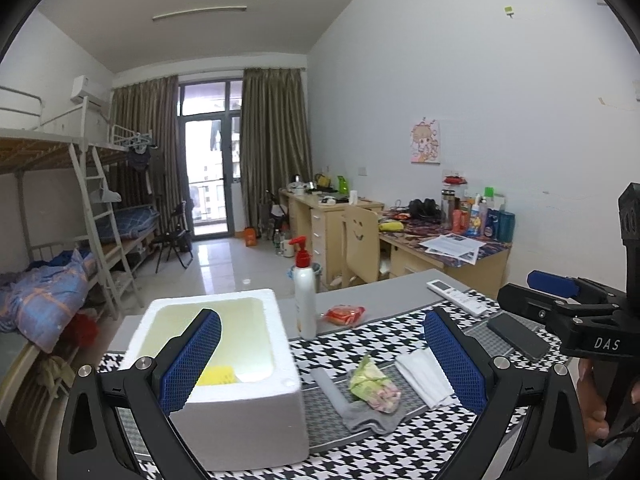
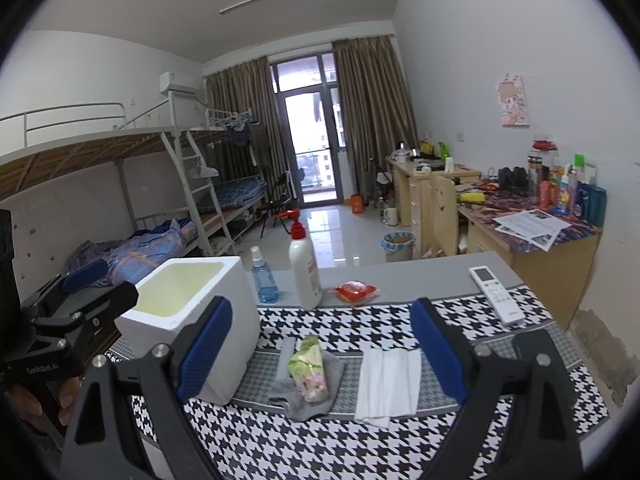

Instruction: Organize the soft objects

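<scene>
A white foam box [image 1: 240, 412] stands on the houndstooth cloth with a yellow soft item [image 1: 216, 375] inside; it also shows in the right wrist view [image 2: 224, 320]. A grey sock [image 1: 356, 408] lies beside it with a green flowery packet [image 1: 372, 384] on top, and a folded white cloth [image 1: 424, 376] lies to the right. The sock [image 2: 332, 380], packet [image 2: 310, 368] and white cloth [image 2: 388, 380] also show in the right wrist view. My left gripper [image 1: 324, 360] is open and empty above the box and sock. My right gripper [image 2: 320, 352] is open and empty above the packet.
A white lotion pump bottle [image 2: 305, 268], a blue spray bottle [image 2: 262, 276] and a red snack packet [image 2: 356, 292] stand behind the box. A white remote [image 2: 496, 294] and a black phone [image 1: 518, 342] lie at the right. Desks, a chair and bunk beds fill the room behind.
</scene>
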Demonstrator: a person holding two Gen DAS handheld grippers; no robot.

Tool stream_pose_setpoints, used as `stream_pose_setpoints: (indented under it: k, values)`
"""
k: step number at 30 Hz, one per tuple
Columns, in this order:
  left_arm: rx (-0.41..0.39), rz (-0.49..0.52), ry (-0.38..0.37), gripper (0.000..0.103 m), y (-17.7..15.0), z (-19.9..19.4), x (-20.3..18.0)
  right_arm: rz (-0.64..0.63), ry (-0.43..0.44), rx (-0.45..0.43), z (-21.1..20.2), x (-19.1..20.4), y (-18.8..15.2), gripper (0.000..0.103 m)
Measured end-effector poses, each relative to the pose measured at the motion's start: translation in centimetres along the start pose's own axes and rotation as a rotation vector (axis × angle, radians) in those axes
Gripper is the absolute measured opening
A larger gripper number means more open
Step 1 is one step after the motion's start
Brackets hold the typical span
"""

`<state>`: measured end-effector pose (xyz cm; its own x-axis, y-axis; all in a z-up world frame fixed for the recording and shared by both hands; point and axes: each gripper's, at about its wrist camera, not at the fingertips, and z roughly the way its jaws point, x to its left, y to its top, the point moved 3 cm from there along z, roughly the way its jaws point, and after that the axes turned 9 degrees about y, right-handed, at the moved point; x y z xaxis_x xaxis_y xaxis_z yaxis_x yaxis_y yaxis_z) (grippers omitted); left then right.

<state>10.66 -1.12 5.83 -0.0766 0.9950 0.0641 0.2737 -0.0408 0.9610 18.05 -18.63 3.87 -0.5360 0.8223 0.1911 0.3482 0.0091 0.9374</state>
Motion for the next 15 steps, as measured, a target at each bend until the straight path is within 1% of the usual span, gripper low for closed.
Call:
stream_pose_setpoints:
  k: [10,15]
  values:
    - [-0.005,0.030,-0.056,0.102,-0.1,-0.3,-2.1,0.010,-0.056,-0.008,-1.7,-1.8,-0.6,0.093]
    - [0.009,0.051,-0.078,0.102,-0.7,0.2,-3.1,0.025,-0.084,-0.001,-2.0,-2.8,-1.0,0.093]
